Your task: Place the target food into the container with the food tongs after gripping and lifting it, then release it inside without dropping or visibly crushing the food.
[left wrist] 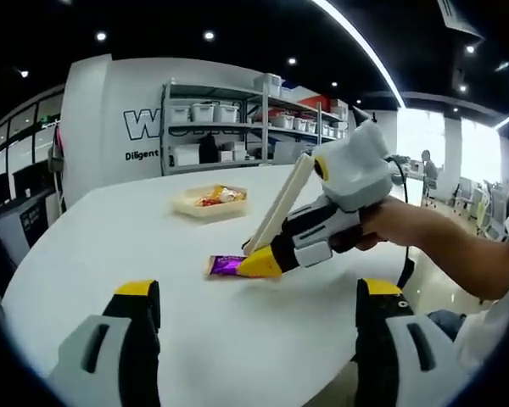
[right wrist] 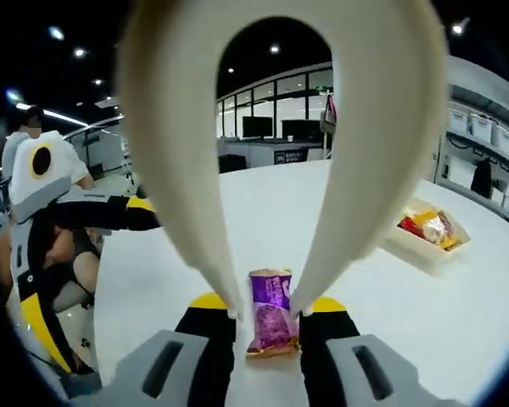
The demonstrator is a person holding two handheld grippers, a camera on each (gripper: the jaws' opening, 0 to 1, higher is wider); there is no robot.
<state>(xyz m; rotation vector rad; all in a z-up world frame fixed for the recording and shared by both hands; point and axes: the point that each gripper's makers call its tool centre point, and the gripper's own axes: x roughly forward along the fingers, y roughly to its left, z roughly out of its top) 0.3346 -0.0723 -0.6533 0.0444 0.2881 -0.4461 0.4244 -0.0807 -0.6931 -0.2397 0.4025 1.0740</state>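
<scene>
The right tongs [right wrist: 267, 312] held cream food tongs [right wrist: 271, 153] whose tips straddled the purple snack packet [right wrist: 271, 322] lying on the bench [right wrist: 263, 212], seemingly touching, not yet squeezing. The left tongs [left wrist: 259, 309] stood apart, empty. Hard squeezing could crush it; weak grip could drop it. Open bench separated packet from container [right wrist: 428, 233].

Open-plan office or lab space indicated — metal shelving [left wrist: 237, 127] stocked with storage bins, glass-walled rooms [right wrist: 271, 119] with monitors, recessed ceiling lights, large white table [left wrist: 110, 246].
</scene>
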